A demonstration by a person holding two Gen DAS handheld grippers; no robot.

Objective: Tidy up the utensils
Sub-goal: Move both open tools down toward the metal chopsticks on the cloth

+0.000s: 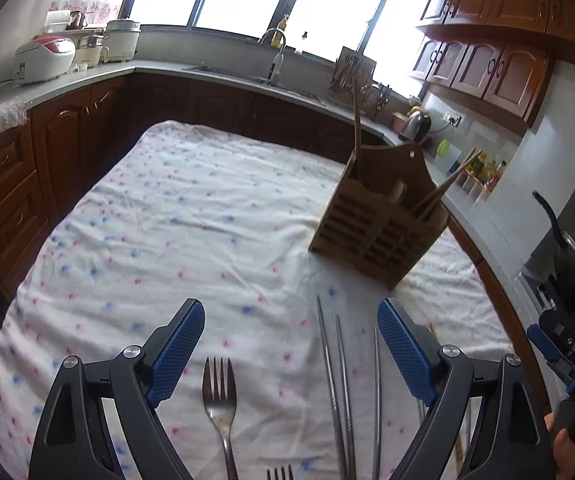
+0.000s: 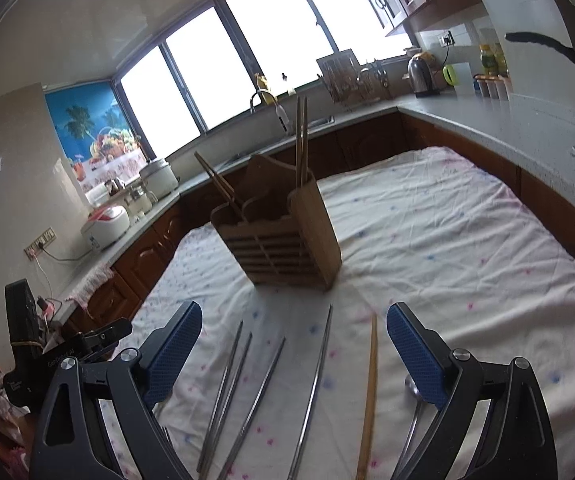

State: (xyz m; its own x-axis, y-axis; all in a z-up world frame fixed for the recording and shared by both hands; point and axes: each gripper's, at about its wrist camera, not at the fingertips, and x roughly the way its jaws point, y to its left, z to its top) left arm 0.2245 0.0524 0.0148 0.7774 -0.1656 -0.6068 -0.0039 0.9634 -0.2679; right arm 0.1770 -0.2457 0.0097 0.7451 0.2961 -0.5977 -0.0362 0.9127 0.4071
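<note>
1. Left gripper: fingers spread wide, grasping nothing; a fork lies between them on the tabletop.
2. Right gripper: fingers released over metal chopsticks; wooden holder stands beyond.

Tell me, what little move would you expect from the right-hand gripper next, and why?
Probably a dip onto the wooden chopstick, then a squeeze. The right gripper is open and empty, and that chopstick lies loose on the cloth between its fingers, beside the metal chopsticks. The wooden holder just beyond already has wooden chopsticks standing in it.
</note>
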